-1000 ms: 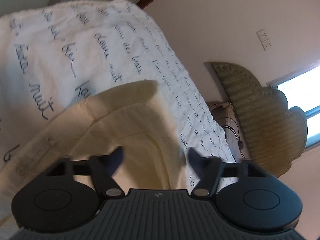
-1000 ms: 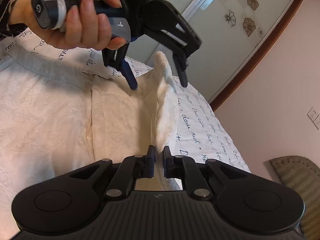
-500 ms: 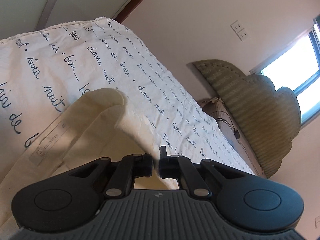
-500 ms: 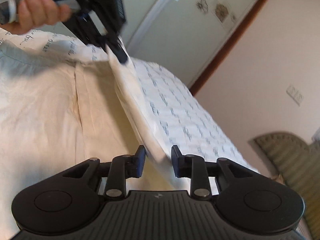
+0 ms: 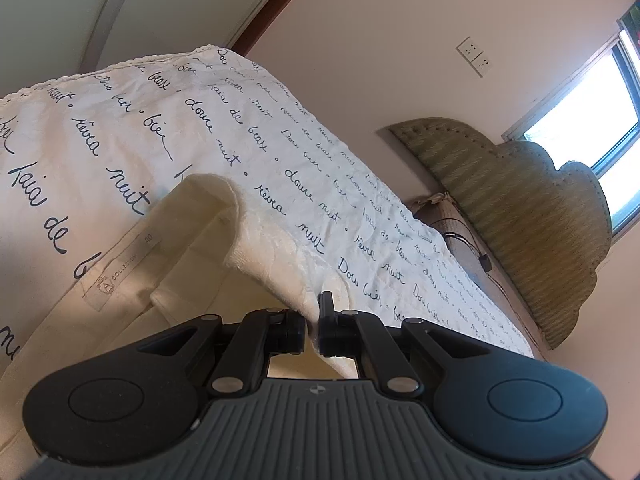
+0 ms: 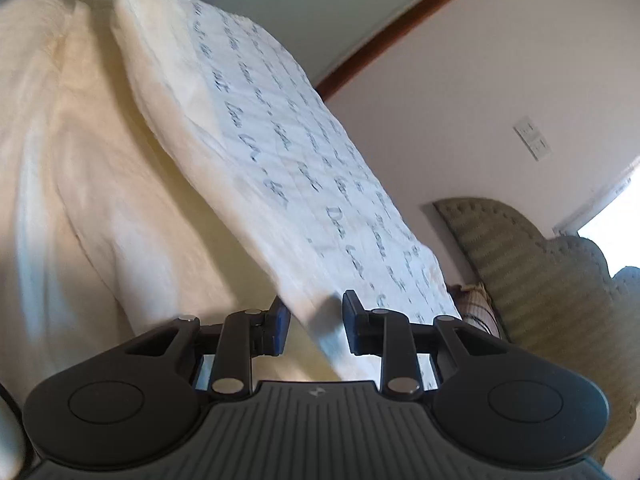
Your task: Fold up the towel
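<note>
A cream towel (image 5: 192, 240) with a sewn label lies on a white bedspread (image 5: 120, 128) printed with blue script. In the left wrist view my left gripper (image 5: 314, 322) is shut on a raised edge of the towel, and the cloth arches up from the bed to the jaws. In the right wrist view the towel (image 6: 100, 184) spreads to the left, and its lifted edge runs down from the top left to my right gripper (image 6: 316, 326). That gripper is open, with the towel's corner lying loose between the fingers.
A green padded headboard (image 5: 520, 208) stands at the right end of the bed, with a window (image 5: 592, 128) behind it. Wall sockets (image 5: 474, 56) sit above. A bag with a cable (image 5: 456, 224) rests beside the headboard. Wardrobe doors (image 6: 320, 0) stand beyond the bed.
My left gripper came down and shut on the towel's raised edge. My right gripper, shut on the towel a second ago, has opened and tilted lower.
</note>
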### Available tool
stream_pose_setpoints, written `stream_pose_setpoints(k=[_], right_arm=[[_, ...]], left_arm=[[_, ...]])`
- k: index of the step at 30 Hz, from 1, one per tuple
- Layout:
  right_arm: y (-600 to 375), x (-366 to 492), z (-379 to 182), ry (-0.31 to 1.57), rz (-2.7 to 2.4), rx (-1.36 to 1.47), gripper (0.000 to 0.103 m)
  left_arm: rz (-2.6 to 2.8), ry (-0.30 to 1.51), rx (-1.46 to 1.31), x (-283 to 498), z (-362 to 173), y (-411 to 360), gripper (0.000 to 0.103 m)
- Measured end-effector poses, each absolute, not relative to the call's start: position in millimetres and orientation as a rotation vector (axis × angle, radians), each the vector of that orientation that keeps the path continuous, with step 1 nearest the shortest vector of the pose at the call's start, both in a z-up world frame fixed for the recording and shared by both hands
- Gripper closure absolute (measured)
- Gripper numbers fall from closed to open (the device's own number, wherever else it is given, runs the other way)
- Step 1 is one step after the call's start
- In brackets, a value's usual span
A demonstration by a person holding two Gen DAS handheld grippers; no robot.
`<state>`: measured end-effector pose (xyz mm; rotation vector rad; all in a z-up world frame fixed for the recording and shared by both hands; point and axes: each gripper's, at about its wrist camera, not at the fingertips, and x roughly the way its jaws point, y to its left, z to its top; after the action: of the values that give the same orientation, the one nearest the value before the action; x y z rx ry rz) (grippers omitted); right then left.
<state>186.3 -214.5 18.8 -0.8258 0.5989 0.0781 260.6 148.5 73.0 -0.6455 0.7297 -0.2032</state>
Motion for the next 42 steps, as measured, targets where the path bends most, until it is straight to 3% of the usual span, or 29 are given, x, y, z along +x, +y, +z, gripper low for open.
stream_pose_setpoints(k=[3, 8, 11, 13, 14, 15, 16, 29, 42], right_arm=[[-219.6, 187.2, 19.1, 0.653, 0.068, -0.75, 0.076], [-197.5, 166.6, 23.8, 0.485, 0.129, -0.797, 0.076], [-178.0, 173.9, 9.6, 0.5, 0.111, -0.929, 0.057], [-175.9, 178.3, 5.5, 0.524, 0.119, -0.944, 0.059], [-176.3, 178.5, 6.6, 0.525, 0.117, -0.932, 0.07], [-176.7, 175.9, 8.2, 0.523, 0.117, -0.924, 0.094], [-176.9, 173.0, 9.7, 0.524, 0.123, -0.925, 0.098], [-142.8, 50.8, 78.6, 0.409, 0.219, -0.929, 0.1], [-110.1, -30.4, 57.8, 0.528, 0.366, -0.82, 0.1]], left_arm=[[-0.186, 0.728, -0.627, 259.4, 71.9, 145.5, 0.097], [-0.168, 0.727, -0.628, 259.3, 68.8, 144.4, 0.096], [-0.161, 0.73, -0.643, 261.9, 66.3, 146.2, 0.096], [-0.153, 0.73, -0.649, 263.5, 65.0, 146.8, 0.096], [-0.151, 0.732, -0.651, 264.2, 64.3, 147.2, 0.096], [-0.151, 0.732, -0.648, 264.5, 64.1, 147.5, 0.096], [-0.151, 0.725, -0.636, 263.9, 64.6, 147.3, 0.096], [-0.221, 0.64, -0.483, 197.1, 100.1, 178.1, 0.096], [-0.209, 0.761, -0.366, 120.4, 60.9, 201.4, 0.096]])
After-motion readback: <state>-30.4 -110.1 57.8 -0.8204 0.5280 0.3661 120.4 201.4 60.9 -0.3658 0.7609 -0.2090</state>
